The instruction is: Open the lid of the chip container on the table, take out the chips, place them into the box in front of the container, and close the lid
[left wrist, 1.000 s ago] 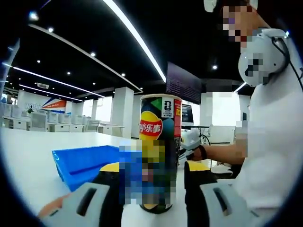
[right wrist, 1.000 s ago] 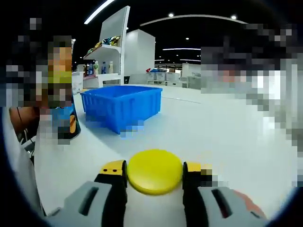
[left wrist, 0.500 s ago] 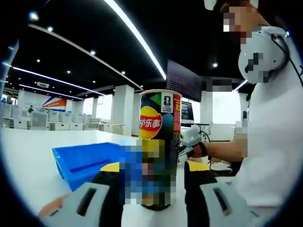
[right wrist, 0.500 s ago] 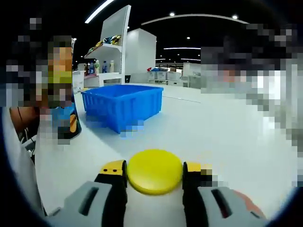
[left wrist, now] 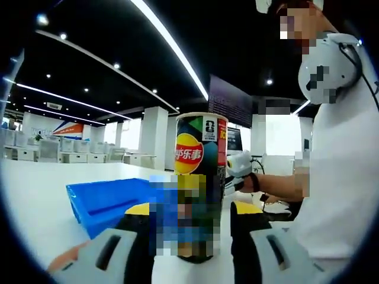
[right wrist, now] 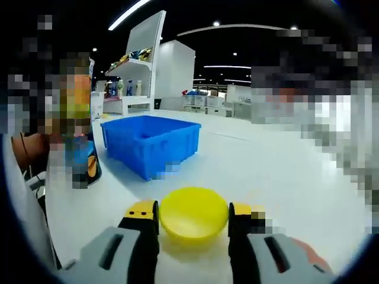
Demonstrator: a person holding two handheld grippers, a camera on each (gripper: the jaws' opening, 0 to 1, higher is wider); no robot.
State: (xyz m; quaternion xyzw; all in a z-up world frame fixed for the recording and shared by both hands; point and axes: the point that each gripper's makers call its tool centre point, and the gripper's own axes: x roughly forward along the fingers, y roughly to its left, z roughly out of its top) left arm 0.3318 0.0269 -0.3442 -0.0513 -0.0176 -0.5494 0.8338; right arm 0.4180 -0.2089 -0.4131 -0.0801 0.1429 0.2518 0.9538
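The chip can [left wrist: 200, 155] stands upright on the white table, its top open, and my left gripper [left wrist: 194, 212] is shut on its lower part. In the right gripper view my right gripper [right wrist: 193, 212] is shut on the round yellow lid [right wrist: 193, 216], holding it a little above the table and tilted slightly. The blue box [right wrist: 151, 141] sits beyond the lid, and the can [right wrist: 77, 133] stands to its left, mostly blurred. In the left gripper view the blue box [left wrist: 105, 203] lies left of the can, and the right gripper [left wrist: 239, 165] shows behind the can's right side in a person's hand.
The white table [right wrist: 284, 177] stretches far to the right of the box. A person in a white top [left wrist: 343, 177] stands close at the right of the left gripper view. White shelves [right wrist: 137, 65] with goods rise behind the box.
My right gripper has risen and tipped with the yellow lid, so the box now sits lower in its view. The can and left gripper have stayed put.
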